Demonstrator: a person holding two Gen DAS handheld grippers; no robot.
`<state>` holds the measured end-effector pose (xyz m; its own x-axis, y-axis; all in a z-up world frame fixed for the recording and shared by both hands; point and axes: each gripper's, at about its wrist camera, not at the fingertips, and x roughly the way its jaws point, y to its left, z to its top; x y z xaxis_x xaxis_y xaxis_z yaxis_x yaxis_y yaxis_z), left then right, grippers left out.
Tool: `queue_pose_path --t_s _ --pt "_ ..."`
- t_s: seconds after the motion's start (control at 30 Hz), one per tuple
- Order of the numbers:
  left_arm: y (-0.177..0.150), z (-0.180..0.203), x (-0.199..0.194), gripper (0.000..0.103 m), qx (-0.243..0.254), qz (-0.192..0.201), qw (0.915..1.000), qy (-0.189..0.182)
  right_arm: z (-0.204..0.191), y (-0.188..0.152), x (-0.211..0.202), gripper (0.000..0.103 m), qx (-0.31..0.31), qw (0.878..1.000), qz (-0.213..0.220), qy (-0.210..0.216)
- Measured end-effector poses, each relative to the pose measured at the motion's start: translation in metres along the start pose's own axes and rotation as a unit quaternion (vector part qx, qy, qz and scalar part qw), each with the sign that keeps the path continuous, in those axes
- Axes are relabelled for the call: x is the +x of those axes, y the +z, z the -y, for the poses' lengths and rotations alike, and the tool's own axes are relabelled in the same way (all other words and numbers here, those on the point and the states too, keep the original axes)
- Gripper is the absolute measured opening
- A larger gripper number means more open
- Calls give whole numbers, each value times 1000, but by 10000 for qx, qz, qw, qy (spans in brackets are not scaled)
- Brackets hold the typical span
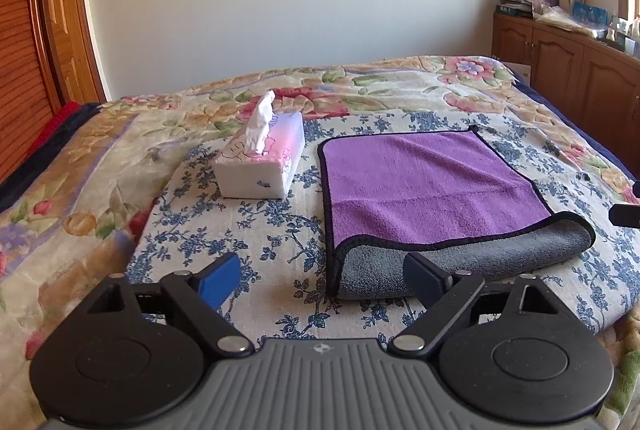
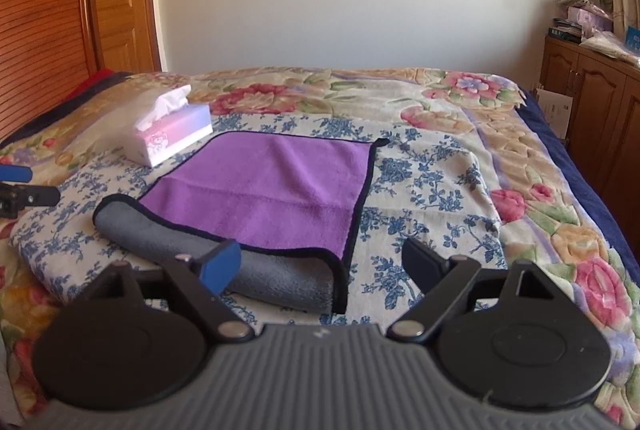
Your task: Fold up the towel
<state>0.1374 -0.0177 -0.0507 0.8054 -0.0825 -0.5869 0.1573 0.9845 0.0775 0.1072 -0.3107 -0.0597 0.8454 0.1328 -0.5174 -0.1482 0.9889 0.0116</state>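
Here the wide bed under a floral quilt with a blue-sprigged cloth (image 1: 256,230) bears everything. On it lies the purple microfibre towel with grey underside and black binding (image 1: 424,186), flat in the middle of the cloth, its near edge rolled over toward the far side so a grey band (image 2: 256,266) shows. That roll runs left to right, while the purple panel appears to stretch a little longer from near to far, its free far edge pointing at the wall. To its left, just apart, stands the pink-and-white soft pack of tissues (image 1: 260,162).

The left gripper (image 1: 320,270) hovers just short of the roll's left end, jaws spread wide and empty; the right gripper (image 2: 324,262) hovers likewise at the right end. I judge a fold only begun: next, each should close on a near corner and carry it to the far edge, keeping both level.
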Motion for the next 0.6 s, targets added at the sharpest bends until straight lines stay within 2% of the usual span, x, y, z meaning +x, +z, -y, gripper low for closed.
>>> queue_pose_path --t_s 0.6 --pt "7 -9 46 79 -122 -313 9993 -143 7 1 32 80 43 9995 -318 59"
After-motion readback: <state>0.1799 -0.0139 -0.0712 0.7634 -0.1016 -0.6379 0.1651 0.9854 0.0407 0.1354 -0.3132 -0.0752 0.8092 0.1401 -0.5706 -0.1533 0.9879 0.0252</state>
